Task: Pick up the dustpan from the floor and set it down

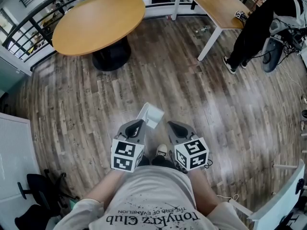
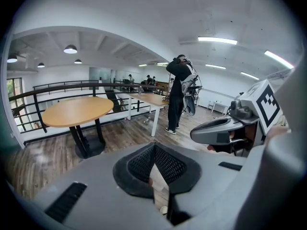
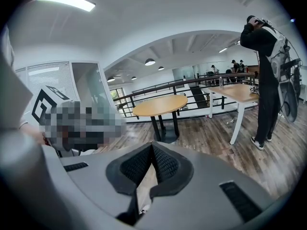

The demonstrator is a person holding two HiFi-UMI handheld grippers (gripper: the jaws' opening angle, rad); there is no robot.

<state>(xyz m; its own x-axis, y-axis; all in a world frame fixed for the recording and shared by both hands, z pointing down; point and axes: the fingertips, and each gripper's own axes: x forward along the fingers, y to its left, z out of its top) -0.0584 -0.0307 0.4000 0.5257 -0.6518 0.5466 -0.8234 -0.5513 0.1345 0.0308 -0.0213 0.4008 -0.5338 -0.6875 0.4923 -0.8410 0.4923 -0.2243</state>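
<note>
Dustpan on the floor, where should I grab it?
Probably the thin raised side edge of the white dustpan, coming down from above with the left gripper, which is closest. That edge looks narrow enough for the jaws, and no handle shows. The jaws are shut, so open them first.

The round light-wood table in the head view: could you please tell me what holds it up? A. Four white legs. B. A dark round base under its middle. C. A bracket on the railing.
B: the round light-wood table stands on a dark round base on the floor, while the white slanted legs belong to the rectangular wooden table.
</note>
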